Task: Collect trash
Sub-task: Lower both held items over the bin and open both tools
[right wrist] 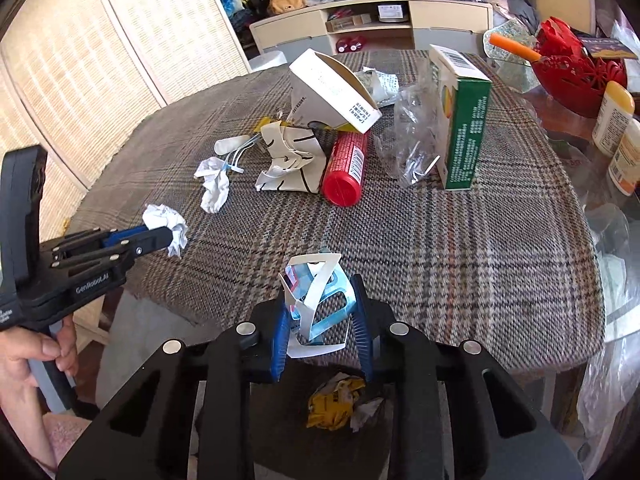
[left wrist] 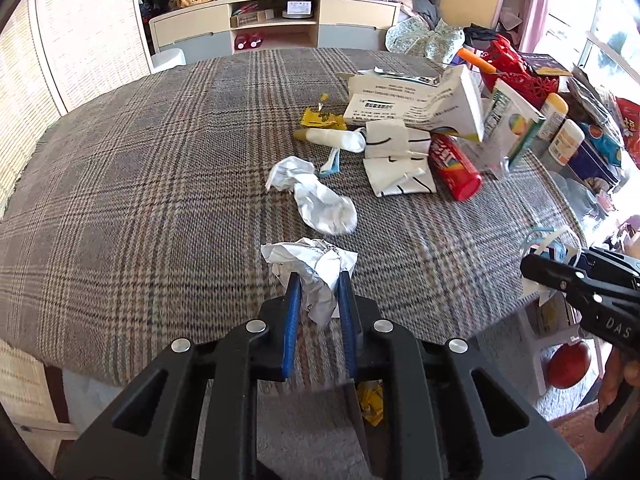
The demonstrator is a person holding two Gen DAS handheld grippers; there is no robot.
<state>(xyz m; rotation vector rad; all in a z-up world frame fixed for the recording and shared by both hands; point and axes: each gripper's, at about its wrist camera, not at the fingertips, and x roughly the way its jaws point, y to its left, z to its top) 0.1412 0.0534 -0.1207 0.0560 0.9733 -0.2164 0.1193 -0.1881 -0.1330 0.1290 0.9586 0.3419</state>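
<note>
Plaid woven cloth in grey, brown and cream covers the table, which fills most of both views. Toward its far side lies a heap of rubbish: a torn white carton printed with small black text leans over a red cylindrical tube lying on its side, a green box stands upright to the right of them, and crinkled clear plastic sits between tube and box. Nearer the middle rests a loose crumpled white paper. The left gripper has its blue-padded jaws drawn in narrowly on a crumpled paper ball, pinching it just above the cloth near the table's near edge; a hand holds its handle at the left of the right wrist view. The right gripper has its jaws closed somewhat wider on a scrap of torn white and light-blue packaging, also at the near edge. Below the table edge, on the floor, lies a crumpled yellow wrapper.
</note>
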